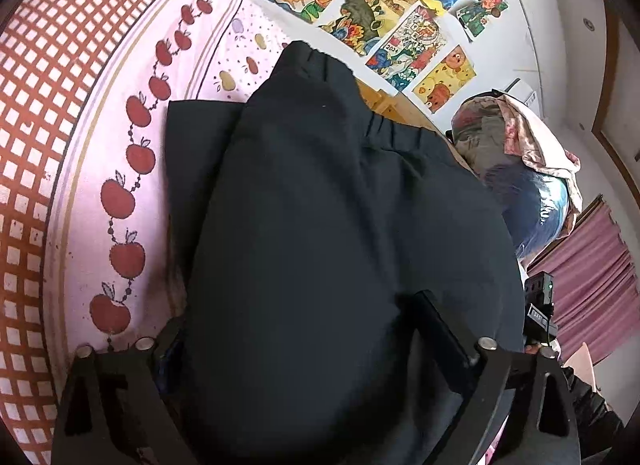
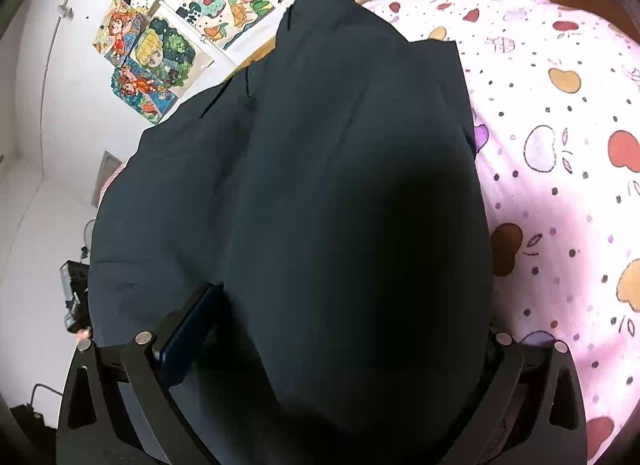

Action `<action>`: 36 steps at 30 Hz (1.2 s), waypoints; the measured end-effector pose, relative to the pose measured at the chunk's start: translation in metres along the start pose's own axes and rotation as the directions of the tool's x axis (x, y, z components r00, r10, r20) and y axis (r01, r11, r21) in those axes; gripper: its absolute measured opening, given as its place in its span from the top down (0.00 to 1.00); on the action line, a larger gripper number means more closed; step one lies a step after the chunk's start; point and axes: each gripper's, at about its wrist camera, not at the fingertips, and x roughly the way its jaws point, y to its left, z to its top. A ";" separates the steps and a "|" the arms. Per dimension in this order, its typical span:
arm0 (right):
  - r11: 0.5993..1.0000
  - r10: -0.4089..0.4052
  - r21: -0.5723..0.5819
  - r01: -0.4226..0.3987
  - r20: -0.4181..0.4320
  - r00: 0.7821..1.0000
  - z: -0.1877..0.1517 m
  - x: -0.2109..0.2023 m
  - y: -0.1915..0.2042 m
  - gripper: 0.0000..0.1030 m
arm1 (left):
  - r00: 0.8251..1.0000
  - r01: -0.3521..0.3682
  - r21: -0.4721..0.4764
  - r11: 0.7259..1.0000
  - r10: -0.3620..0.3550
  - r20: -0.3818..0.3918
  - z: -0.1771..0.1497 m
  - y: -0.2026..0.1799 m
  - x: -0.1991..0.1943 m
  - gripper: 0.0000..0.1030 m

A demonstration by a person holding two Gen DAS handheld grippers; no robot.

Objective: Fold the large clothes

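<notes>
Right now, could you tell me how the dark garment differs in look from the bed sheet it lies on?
The dark garment is plain, a very dark blue-black, with no pattern; the bed sheet is pale pink, printed with apples and dots. The garment is bunched in thick folded layers with a gathered waistband, while the sheet lies spread flat beneath it. Both are soft fabric on the same bed.

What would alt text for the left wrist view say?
A dark folded garment fills the view, lying on a pink apple-print bedsheet, with the left gripper open around its near end. Colourful drawings cover the white wall behind.
</notes>
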 end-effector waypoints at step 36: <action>0.946 0.174 -0.315 -0.073 0.304 0.937 0.005 -0.151 0.150 0.79 | 0.953 0.100 -0.052 0.994 -0.081 0.291 -0.017 -0.063 -0.180 0.77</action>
